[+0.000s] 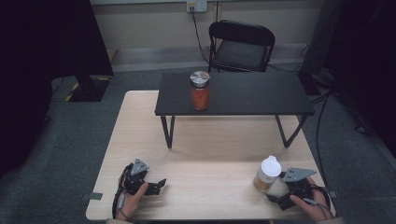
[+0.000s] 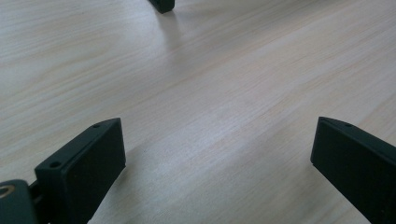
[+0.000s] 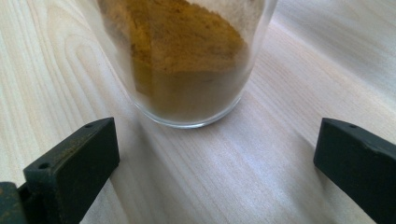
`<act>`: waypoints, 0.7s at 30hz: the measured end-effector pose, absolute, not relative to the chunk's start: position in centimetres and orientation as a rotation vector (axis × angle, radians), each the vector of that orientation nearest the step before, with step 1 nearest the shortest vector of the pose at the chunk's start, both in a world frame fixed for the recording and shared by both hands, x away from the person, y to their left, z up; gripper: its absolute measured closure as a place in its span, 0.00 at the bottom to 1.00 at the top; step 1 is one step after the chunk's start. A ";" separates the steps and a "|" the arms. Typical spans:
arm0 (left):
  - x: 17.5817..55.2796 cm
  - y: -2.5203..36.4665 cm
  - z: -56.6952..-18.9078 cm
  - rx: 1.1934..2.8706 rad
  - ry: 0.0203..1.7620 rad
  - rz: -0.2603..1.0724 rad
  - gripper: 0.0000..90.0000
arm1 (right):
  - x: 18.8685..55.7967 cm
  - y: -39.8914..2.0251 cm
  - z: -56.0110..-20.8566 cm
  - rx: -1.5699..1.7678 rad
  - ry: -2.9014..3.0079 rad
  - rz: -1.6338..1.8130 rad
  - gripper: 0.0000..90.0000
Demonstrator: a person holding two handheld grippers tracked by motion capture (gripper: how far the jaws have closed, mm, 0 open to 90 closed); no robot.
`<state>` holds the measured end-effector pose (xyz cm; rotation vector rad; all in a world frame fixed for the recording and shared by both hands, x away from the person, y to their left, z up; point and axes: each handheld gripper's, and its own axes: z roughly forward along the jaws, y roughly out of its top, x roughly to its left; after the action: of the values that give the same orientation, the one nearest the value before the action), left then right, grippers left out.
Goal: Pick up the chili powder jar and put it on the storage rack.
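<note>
Presently released: right tongs (image 3: pixel 217 168), jaws wide apart, aimed at clear glass jar of ochre powder with white lid (image 1: pixel 267 175), upright near right front of pale wooden tabletop (image 1: pixel 219 140), not yet touched. Left tongs (image 1: pixel 156 185) likewise released, resting idle. Advised: advance squarely, centre jar between jaws, clench below lid.

Behind your pale wooden table (image 1: pixel 140 121) stands a black folding chair (image 1: pixel 241 45), with a wall socket (image 1: pixel 196 5) above it and a cable (image 1: pixel 197 35) hanging down. Grey carpet (image 1: pixel 65 154) covers the floor around you.
</note>
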<state>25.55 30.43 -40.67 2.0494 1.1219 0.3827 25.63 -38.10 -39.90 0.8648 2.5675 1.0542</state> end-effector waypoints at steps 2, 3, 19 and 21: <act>25.5 30.4 -40.7 2.052 1.128 0.383 0.03 | 25.6 -38.1 -39.9 0.865 2.568 1.054 0.00; 25.5 30.4 -40.7 2.057 1.129 0.384 0.03 | 25.6 -38.1 -39.9 0.865 2.568 1.054 0.00; 25.6 30.0 -40.7 2.125 1.113 0.422 0.00 | 25.6 -38.1 -39.9 0.867 2.567 1.053 0.00; 25.5 30.0 -40.7 2.124 1.114 0.424 0.00 | 25.6 -38.0 -39.9 0.869 2.567 1.052 0.00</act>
<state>25.54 30.03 -40.67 2.1243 1.1137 0.4239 25.61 -38.05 -39.87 0.8690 2.5666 1.0517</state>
